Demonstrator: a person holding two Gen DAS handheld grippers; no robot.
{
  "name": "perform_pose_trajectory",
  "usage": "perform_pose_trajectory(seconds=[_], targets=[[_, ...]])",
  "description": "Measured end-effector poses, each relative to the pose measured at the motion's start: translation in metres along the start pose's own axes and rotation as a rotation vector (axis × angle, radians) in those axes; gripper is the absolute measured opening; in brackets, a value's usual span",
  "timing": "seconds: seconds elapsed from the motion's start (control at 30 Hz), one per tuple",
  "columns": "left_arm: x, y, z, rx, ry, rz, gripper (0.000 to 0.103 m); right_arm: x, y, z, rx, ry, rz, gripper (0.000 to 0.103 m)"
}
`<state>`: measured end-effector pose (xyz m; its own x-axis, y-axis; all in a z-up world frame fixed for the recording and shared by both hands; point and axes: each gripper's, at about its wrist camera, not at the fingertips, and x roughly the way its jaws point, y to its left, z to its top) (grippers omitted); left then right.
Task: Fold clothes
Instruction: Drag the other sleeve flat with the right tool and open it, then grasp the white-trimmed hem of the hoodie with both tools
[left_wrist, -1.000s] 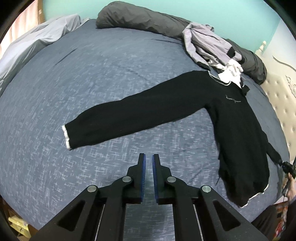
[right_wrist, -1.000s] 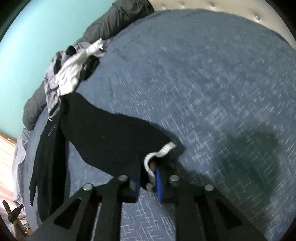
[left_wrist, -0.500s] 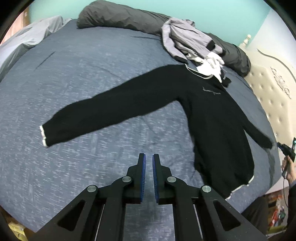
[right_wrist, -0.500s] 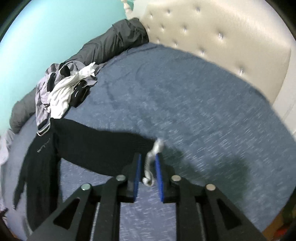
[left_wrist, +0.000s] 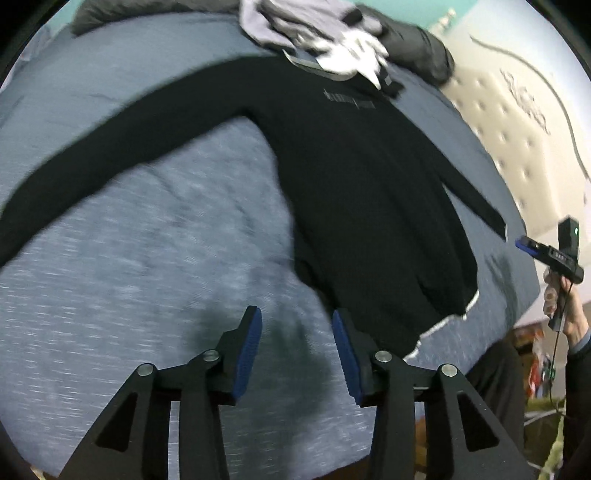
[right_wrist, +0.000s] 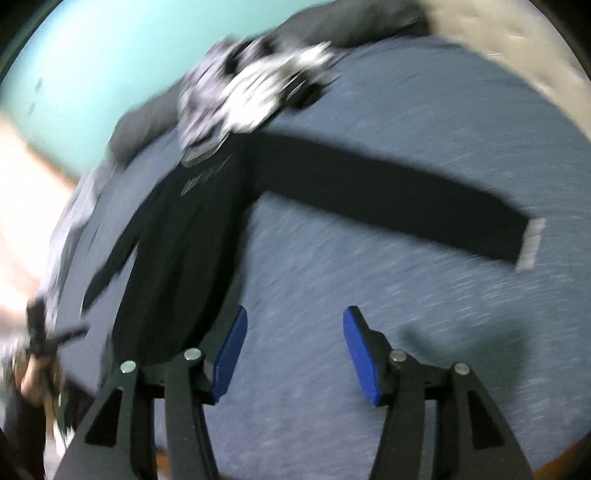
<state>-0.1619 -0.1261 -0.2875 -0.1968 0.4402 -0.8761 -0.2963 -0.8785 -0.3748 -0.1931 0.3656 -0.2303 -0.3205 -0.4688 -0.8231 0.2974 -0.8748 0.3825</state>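
bed (left_wrist: 129, 280): blue-grey cover | black sweater (left_wrist: 369, 192) spread flat | clothes heap (left_wrist: 317, 33) at collar | dark bolster (left_wrist: 417, 48)

- Blue bedspread (left_wrist: 147, 240) fills most of the frame.
- Dark bolster (left_wrist: 417, 40) at the top.
- Cream tufted headboard (left_wrist: 517, 122), right.
- Turquoise wall (right_wrist: 92, 66), upper left.

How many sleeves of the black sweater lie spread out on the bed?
2: one sleeve stretches out to the black sweater's left, the other sleeve lies toward the headboard side.
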Motion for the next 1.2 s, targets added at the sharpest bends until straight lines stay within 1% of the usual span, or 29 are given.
perform_pose_trajectory(seconds=[0.07, 0.13, 0.17, 0.2, 0.27, 0.43, 0.53, 0.57, 0.6, 0.63, 0.67, 0.7, 0.73, 0.8, 0.93, 0.97, 1.13, 1.2], targets=[[0.021, -0.015, -0.003, 0.013, 0.045, -0.009, 0.045, 0.017, 0.026, -0.007, -0.042, 0.054, 0.033, 0.055], [0.032, -0.023, -0.007, 0.016, 0.067, -0.017, 0.045, 0.034, 0.051, -0.011, -0.083, 0.107, 0.061, 0.055], [0.038, -0.027, -0.008, 0.017, 0.077, -0.021, 0.045, 0.043, 0.062, -0.014, -0.102, 0.138, 0.065, 0.056], [0.042, -0.030, -0.010, 0.011, 0.083, -0.032, 0.045, 0.052, 0.072, -0.016, -0.117, 0.169, 0.069, 0.059], [0.049, -0.031, -0.012, -0.007, 0.091, -0.051, 0.045, 0.071, 0.087, -0.020, -0.132, 0.234, 0.070, 0.061], [0.059, -0.024, -0.016, -0.071, 0.088, -0.086, 0.045, 0.105, 0.105, -0.033, -0.144, 0.316, 0.067, 0.061], [0.059, -0.023, -0.016, -0.074, 0.076, -0.098, 0.043, 0.119, 0.113, -0.039, -0.156, 0.341, 0.070, 0.061], [0.058, -0.025, -0.017, -0.071, 0.075, -0.105, 0.033, 0.122, 0.115, -0.040, -0.164, 0.342, 0.072, 0.057], [0.057, -0.026, -0.017, -0.068, 0.073, -0.112, 0.027, 0.125, 0.117, -0.041, -0.172, 0.343, 0.073, 0.033], [0.056, -0.027, -0.016, -0.062, 0.072, -0.107, 0.021, 0.127, 0.119, -0.042, -0.178, 0.341, 0.073, 0.019], [0.053, -0.030, -0.016, -0.052, 0.068, -0.103, 0.015, 0.126, 0.120, -0.041, -0.178, 0.332, 0.070, 0.011], [0.049, -0.032, -0.015, -0.046, 0.062, -0.102, 0.011, 0.123, 0.121, -0.041, -0.169, 0.313, 0.068, 0.008], [0.045, -0.034, -0.014, -0.043, 0.054, -0.100, 0.010, 0.120, 0.121, -0.039, -0.153, 0.290, 0.067, 0.005], [0.030, -0.037, -0.011, -0.037, 0.029, -0.102, 0.009, 0.106, 0.125, -0.035, -0.151, 0.254, 0.075, 0.004], [-0.015, -0.039, -0.003, -0.022, -0.042, -0.121, 0.008, 0.066, 0.136, -0.024, -0.183, 0.188, 0.077, 0.004], [-0.027, -0.039, -0.001, -0.018, -0.059, -0.125, 0.007, 0.054, 0.138, -0.020, -0.190, 0.175, 0.076, 0.004], [-0.049, -0.037, 0.009, -0.022, -0.087, -0.119, 0.006, 0.005, 0.148, -0.012, -0.201, 0.121, 0.082, 0.003], [-0.058, -0.035, 0.013, -0.024, -0.098, -0.116, 0.006, 0.000, 0.154, -0.013, -0.219, 0.126, 0.078, 0.003]])
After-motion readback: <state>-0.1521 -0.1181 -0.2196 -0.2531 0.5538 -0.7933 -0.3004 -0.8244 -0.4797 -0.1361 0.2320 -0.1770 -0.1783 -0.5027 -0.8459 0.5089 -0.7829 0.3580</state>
